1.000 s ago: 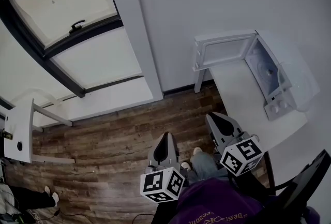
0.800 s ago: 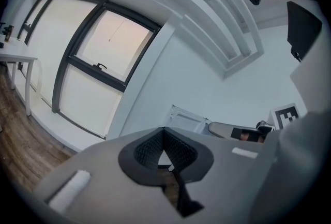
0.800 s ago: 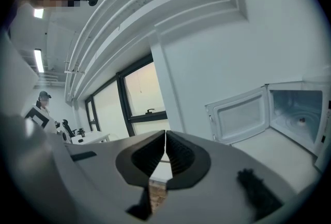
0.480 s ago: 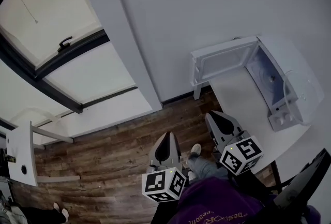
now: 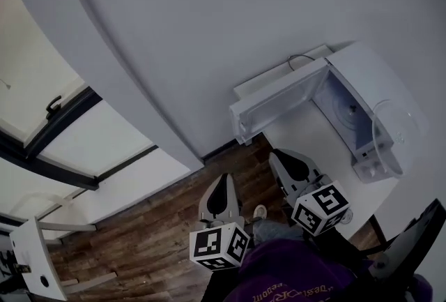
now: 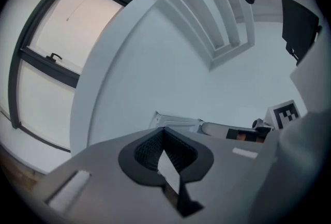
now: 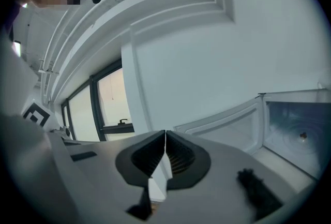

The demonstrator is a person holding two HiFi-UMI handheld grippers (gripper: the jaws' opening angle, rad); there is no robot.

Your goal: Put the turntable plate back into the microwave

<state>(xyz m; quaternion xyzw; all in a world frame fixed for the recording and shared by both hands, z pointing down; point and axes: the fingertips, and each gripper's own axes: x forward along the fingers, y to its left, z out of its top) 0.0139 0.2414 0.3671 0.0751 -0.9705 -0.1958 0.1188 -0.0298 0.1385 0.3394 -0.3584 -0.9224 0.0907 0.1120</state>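
left gripper [image 5: 224,182] and right gripper [image 5: 280,156]: jaws fully closed, nothing held, both positioned near the table [image 5: 327,154]. microwave [image 5: 362,77] stands on the table, door [image 5: 279,102] open. turntable plate [image 5: 397,127] lies on top of the microwave.

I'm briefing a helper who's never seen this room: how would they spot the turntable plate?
Find the white table by the wall, then the open microwave on it. The plate lies on top of it: the only round, see-through thing there.
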